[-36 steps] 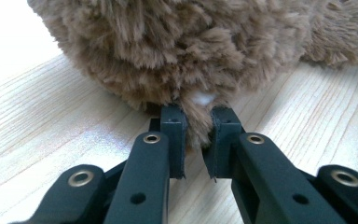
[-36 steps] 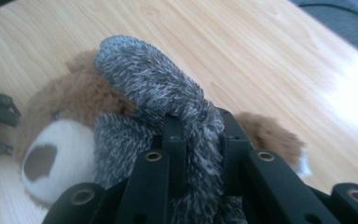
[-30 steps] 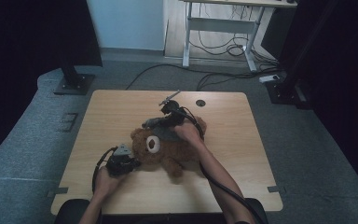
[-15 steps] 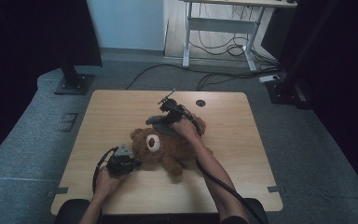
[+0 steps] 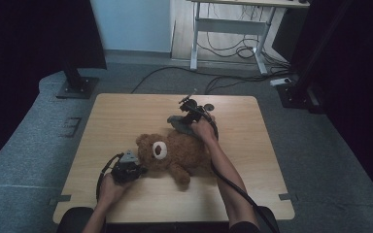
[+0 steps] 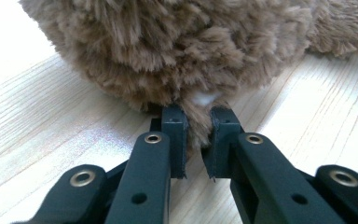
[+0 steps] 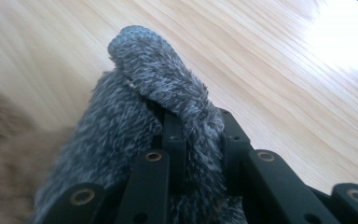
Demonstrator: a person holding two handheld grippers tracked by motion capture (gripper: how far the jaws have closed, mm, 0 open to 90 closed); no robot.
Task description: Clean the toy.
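Observation:
A brown teddy bear [image 5: 177,154] lies on the wooden table [image 5: 126,116], its pale muzzle facing up. At the bear's left side, by the head, my left gripper [image 5: 135,171] is shut on a tuft of brown fur [image 6: 196,122], with a white bit showing between the pads. Behind the bear, my right gripper [image 5: 188,115] is shut on a piece of grey fleece cloth [image 5: 177,122]. That grey fleece [image 7: 168,112] folds over the jaws and hides the fingertips, with bare table beyond it.
A small dark round hole [image 5: 208,107] sits in the tabletop just behind the right hand. Bare wood spreads to the left and right of the bear. Beyond the table stand a black stand base [image 5: 75,87] and a desk frame [image 5: 228,39] with floor cables.
The right hand has shifted a little to the right and lower, carrying the grey cloth with it. The left hand and the bear's head stay where they were.

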